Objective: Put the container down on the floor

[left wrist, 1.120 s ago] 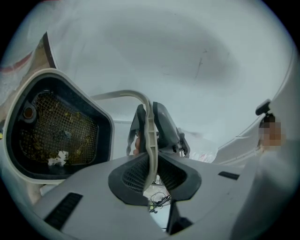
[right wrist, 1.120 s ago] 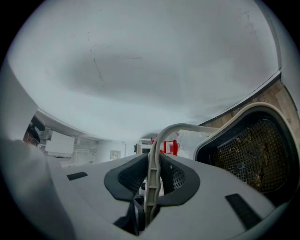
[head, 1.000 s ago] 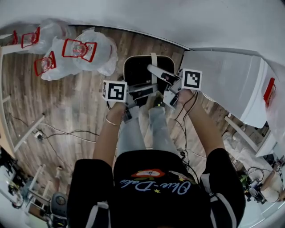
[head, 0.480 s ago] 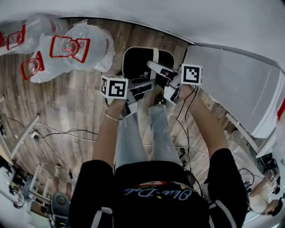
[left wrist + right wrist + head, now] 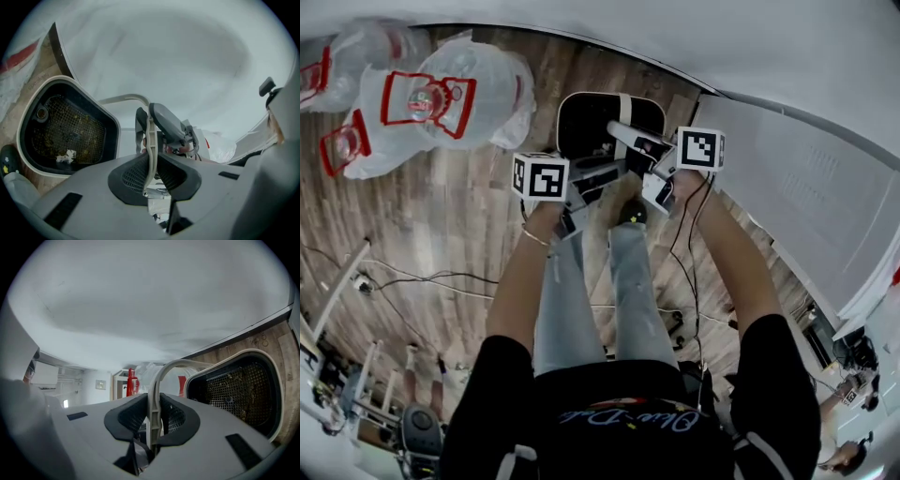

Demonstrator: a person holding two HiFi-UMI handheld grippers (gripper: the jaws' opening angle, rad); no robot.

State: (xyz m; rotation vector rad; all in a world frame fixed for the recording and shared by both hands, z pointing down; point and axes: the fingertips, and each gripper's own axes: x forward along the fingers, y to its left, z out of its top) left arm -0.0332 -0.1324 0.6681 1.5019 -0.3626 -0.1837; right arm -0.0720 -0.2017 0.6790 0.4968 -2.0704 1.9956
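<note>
Head view
- Container [image 5: 581,127]: dark inside, cream rim, low over the wood floor [image 5: 441,244] close to the wall [image 5: 750,56], ahead of the person's feet. Can't tell if the base touches yet.
- Handle [image 5: 625,105]: cream band arching over the opening.
- L gripper [image 5: 617,171] & R gripper [image 5: 619,133]: both reach in to the handle from opp. sides, prob. so the load is shared and the container hangs level on the way down.
- Writing: script on the shirt [image 5: 628,422] seen upside down, not legible w/ confidence. Bags [image 5: 441,103] carry red print, too blurred to read. Marker cubes show b/w patterns only.

Left gripper view
- L gripper [image 5: 151,161]: jaws narrow, clamped on the thin handle [image 5: 149,131], pads pressing both faces.
- R gripper [image 5: 171,126]: on the same handle, just beyond.
- Container [image 5: 28,112]: hangs lower left; mesh [image 5: 70,129] inside w/ bits of debris. No label visible.

Right gripper view
- R gripper [image 5: 153,420]: jaws narrow, pinching the handle [image 5: 161,373], which curves up and right to the container [image 5: 276,380].
- Mesh [image 5: 239,390]: dark, some residue.
- Floor [image 5: 262,341]: wood, beyond the rim; grip by the handle keeps jaws clear of the dirty inside.
- Writing: red print on bags [image 5: 150,373], unreadable.
</note>
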